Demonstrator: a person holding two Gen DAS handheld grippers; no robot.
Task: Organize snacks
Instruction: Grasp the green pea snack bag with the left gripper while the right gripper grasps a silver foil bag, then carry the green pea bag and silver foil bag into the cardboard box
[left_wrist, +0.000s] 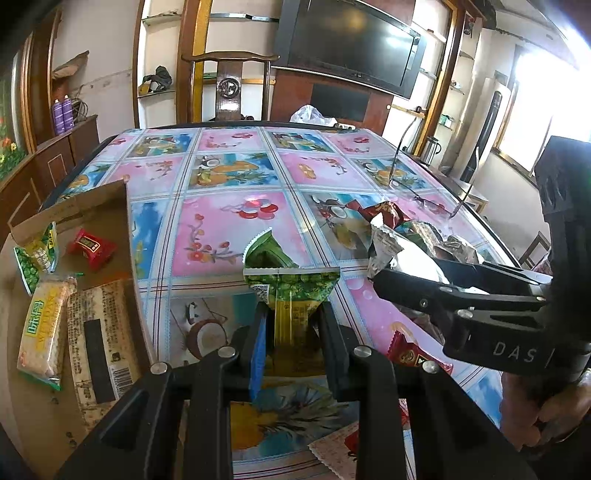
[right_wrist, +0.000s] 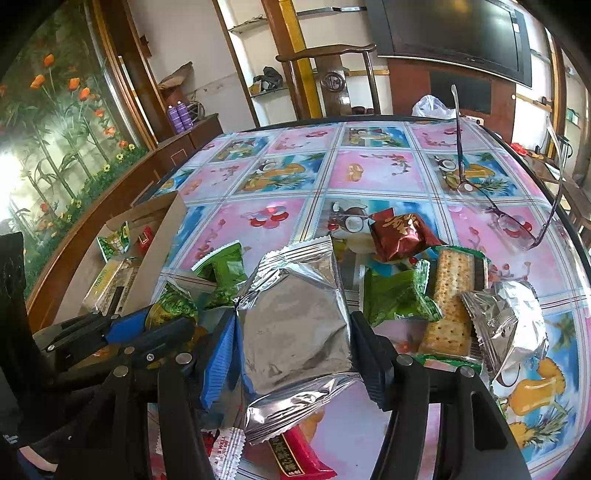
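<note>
My left gripper (left_wrist: 293, 314) is shut on a green-and-yellow pea snack packet (left_wrist: 291, 288), held above the table; it also shows in the right wrist view (right_wrist: 171, 308). My right gripper (right_wrist: 293, 325) is shut on a silver foil packet (right_wrist: 295, 317), just right of the left gripper; the packet shows in the left wrist view (left_wrist: 388, 247). A cardboard box (left_wrist: 96, 210) at the left holds a red packet (left_wrist: 90, 247), a green pea packet (left_wrist: 35, 258) and a rice cracker packet (left_wrist: 42, 328). A pile of snacks lies on the right: a dark red packet (right_wrist: 400, 230), a green packet (right_wrist: 397, 295), crackers (right_wrist: 452, 302), another silver packet (right_wrist: 506, 321).
Folded-out eyeglasses (right_wrist: 509, 221) lie on the table beyond the pile. Red packets (right_wrist: 295, 454) lie at the near edge. A wooden chair (left_wrist: 229, 88) stands at the table's far side. The tablecloth (left_wrist: 236, 177) is pink and blue.
</note>
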